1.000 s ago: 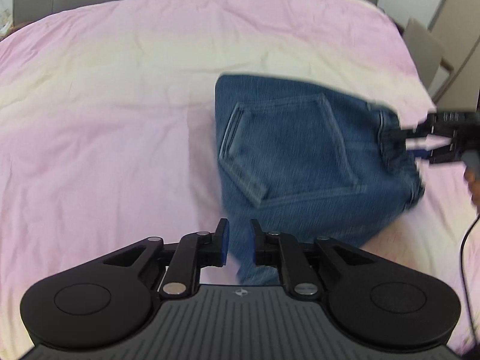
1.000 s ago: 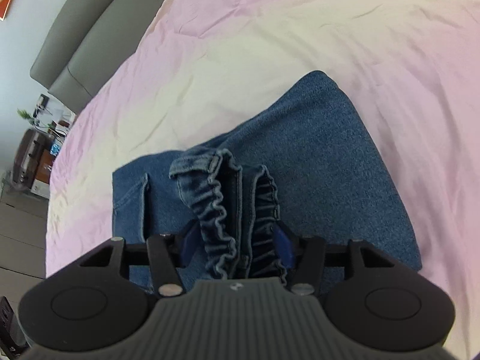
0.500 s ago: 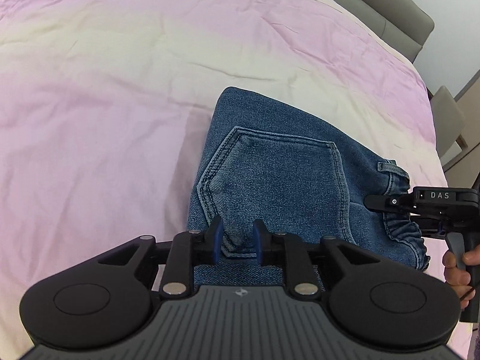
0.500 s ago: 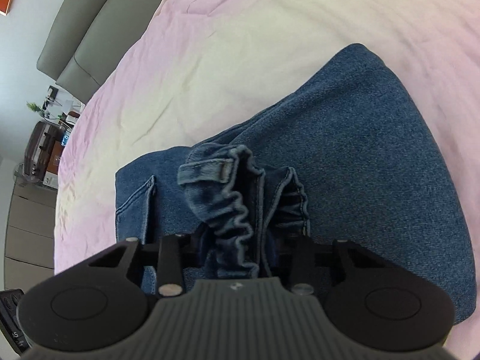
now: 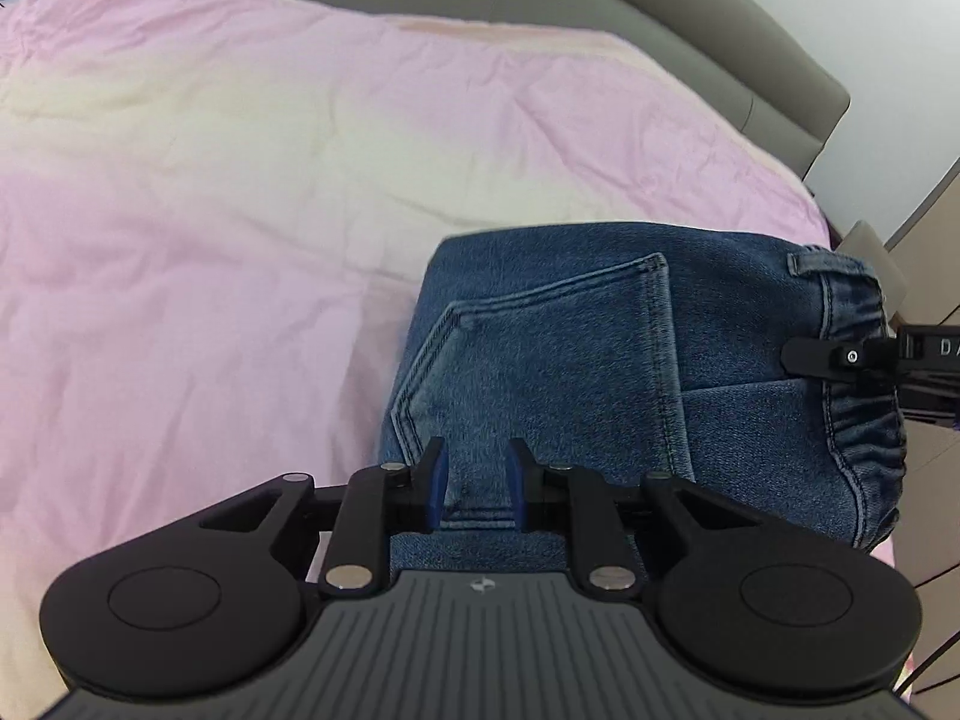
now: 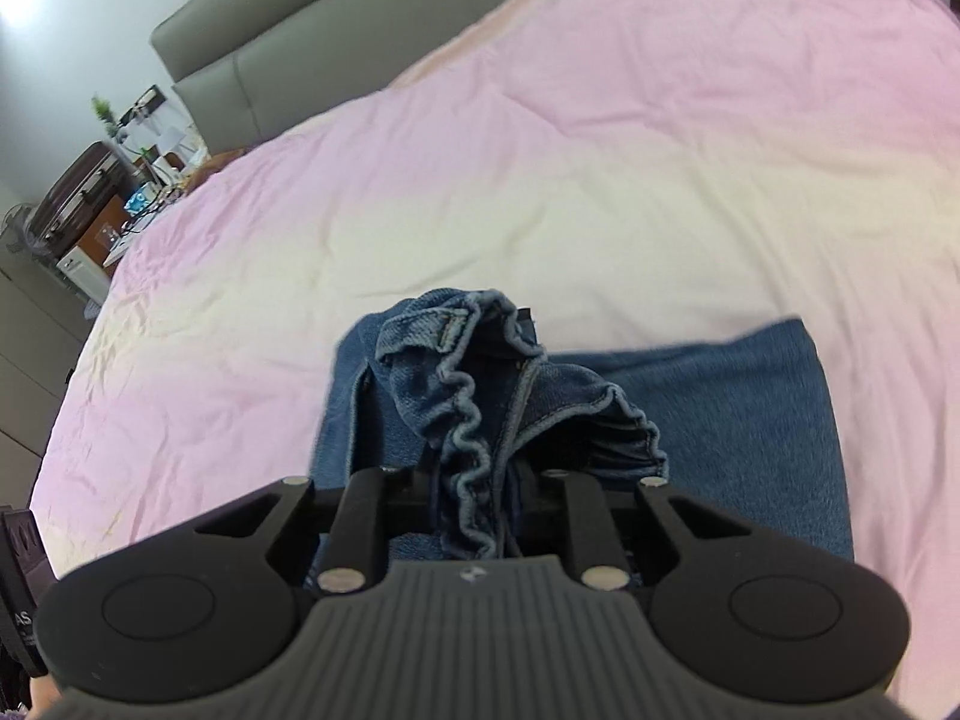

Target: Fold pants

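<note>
The pants (image 5: pixel 576 372) sit in the lower right of the left wrist picture, on the bed (image 5: pixel 240 180), and they look folded small. The right gripper (image 6: pixel 474 516) has its jaws pinching the bunched waistband (image 6: pixel 462 420). The left gripper (image 5: pixel 474 483) has its jaws spread a little over the pants' near edge (I cannot tell if cloth sits between them). I think the next move is to lay the waistband down flat. The bed has a pink and cream cover; a grey headboard (image 6: pixel 288 60) is at the top, a messy shelf (image 6: pixel 120 180) at the upper left
</note>
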Action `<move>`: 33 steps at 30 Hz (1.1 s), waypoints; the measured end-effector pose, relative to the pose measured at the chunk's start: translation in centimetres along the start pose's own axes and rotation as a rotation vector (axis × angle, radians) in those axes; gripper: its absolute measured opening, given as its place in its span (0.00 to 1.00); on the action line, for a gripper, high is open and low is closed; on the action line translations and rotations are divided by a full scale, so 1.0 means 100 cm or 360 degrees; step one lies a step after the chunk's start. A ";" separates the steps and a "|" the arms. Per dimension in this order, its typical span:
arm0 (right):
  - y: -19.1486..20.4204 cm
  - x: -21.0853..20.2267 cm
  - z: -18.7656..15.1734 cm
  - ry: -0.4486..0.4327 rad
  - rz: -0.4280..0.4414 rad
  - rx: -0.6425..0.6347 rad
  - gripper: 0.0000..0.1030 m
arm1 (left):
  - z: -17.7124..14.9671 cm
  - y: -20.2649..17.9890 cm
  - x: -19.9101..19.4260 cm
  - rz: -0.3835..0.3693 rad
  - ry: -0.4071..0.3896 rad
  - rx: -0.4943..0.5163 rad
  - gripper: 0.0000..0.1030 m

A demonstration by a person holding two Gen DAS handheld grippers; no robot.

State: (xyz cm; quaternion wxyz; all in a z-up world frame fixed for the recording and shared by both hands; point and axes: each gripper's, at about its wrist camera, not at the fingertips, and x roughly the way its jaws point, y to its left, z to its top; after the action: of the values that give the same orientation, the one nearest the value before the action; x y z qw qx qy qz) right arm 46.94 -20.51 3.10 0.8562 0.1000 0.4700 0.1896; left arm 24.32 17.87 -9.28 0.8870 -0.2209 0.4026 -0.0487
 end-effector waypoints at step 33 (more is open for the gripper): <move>-0.208 0.027 -0.003 0.0174 -0.0035 0.0445 0.18 | 0.040 -0.091 0.130 0.0217 0.0113 0.0514 0.19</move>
State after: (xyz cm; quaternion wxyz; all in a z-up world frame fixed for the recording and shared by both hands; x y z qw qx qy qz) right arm 52.77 -38.24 -6.45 0.8090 0.2027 0.5389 0.1181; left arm 36.83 7.70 -12.05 0.8974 -0.0458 0.4347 -0.0602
